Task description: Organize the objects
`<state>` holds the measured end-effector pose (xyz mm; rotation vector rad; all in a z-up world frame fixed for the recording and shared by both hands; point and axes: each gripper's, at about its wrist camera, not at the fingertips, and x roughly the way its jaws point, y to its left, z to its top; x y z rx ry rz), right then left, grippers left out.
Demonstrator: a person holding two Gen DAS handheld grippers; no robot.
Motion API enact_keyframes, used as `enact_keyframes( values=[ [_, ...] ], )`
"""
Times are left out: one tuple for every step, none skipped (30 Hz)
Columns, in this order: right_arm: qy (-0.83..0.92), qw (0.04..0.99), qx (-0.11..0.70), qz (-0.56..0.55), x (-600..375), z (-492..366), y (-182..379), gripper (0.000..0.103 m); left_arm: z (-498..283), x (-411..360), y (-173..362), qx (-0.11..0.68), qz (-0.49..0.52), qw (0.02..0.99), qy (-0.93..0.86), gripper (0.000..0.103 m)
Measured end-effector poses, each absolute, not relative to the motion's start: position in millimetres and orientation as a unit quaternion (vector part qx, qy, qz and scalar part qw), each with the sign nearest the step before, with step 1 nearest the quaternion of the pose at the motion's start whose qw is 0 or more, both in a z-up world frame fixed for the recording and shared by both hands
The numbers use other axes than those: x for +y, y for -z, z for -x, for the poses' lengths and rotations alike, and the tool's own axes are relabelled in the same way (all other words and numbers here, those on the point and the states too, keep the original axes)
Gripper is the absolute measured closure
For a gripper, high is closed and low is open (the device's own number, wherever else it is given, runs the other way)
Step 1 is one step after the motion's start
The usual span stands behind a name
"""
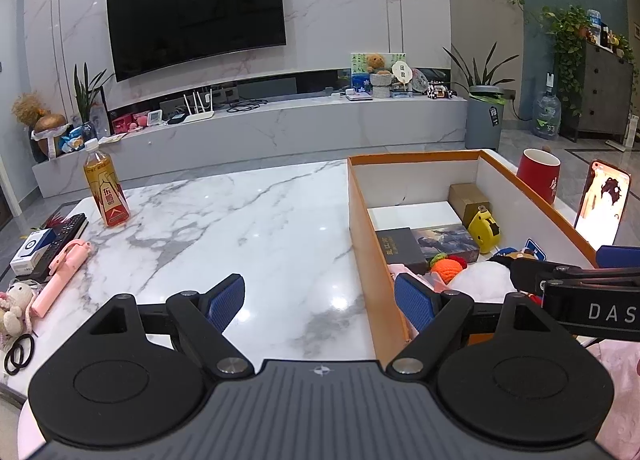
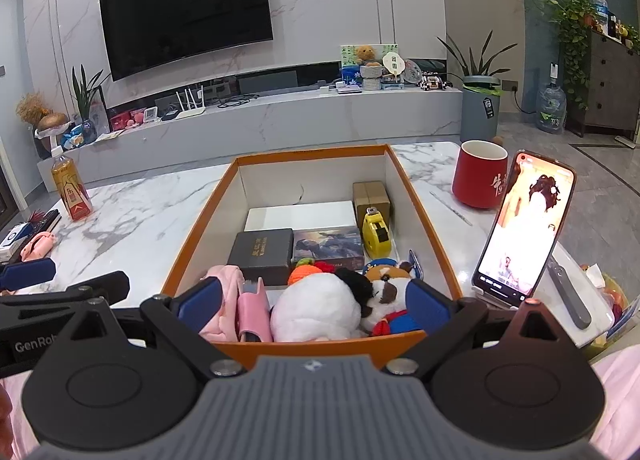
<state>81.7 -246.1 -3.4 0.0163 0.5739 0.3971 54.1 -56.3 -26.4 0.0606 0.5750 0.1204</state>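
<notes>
Left hand-held gripper (image 1: 320, 298): wide, empty, over desk (image 1: 240, 227). Right hand-held gripper (image 2: 314, 302): wide, empty, above orange box (image 2: 200, 232) of toys.

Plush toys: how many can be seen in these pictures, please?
3, perhaps more hidden. A white plush and a brown-and-white plush lie at the orange box's near end. A small bear sits at the table's left edge.

Wall television (image 2: 186, 9), red mug (image 2: 479, 173), propped phone (image 2: 524, 227)
</notes>
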Motion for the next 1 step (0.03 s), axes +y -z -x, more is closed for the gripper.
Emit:
enact_keyframes(
  values=[
    [-0.194, 0.94, 0.281, -0.008, -246.1, -81.8, 3.3, 0.005, -54.1, -56.3, 26.4, 0.284, -0.03, 0.957, -0.059, 0.006]
  ],
)
